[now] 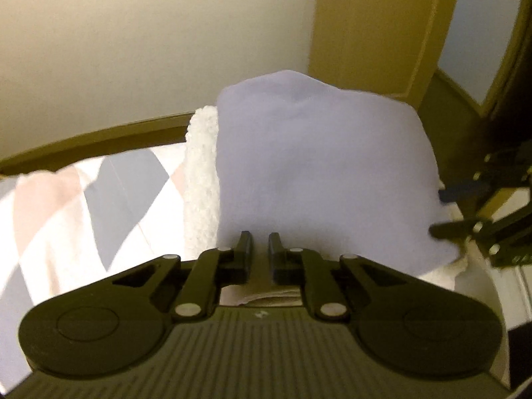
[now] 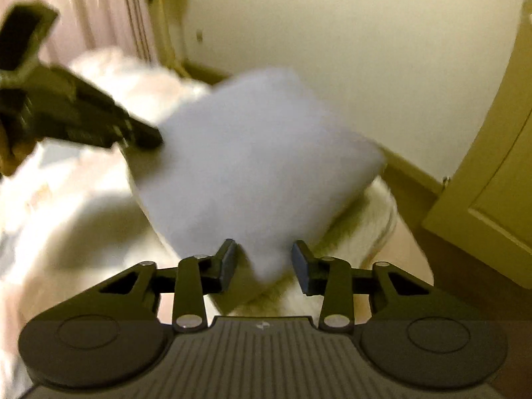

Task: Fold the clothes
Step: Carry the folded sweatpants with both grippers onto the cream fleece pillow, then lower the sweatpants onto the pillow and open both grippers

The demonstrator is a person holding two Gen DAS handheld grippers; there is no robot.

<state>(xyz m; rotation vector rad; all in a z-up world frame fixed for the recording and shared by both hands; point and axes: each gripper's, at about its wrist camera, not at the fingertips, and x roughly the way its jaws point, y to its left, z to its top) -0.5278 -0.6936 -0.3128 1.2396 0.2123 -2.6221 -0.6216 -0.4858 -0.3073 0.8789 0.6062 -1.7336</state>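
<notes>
Now the left gripper (image 1: pixel 260 249) pinches the folded lavender cloth (image 1: pixel 319 173) at 6 o'clock, while the right gripper (image 2: pixel 265 262) gapes wide around its corner.

A cream wall (image 1: pixel 133 33) filled the background, with a dark wooden baseboard (image 1: pixel 99 139) running along its foot. To the right stood a yellowish wooden door (image 2: pixel 492 173) with a recessed panel. A bedsheet (image 1: pixel 66 206) patterned in grey, pink and white diamonds lay spread at the left. Pinkish curtains (image 2: pixel 89 10) hung blurred in the right wrist view's upper left corner.
</notes>
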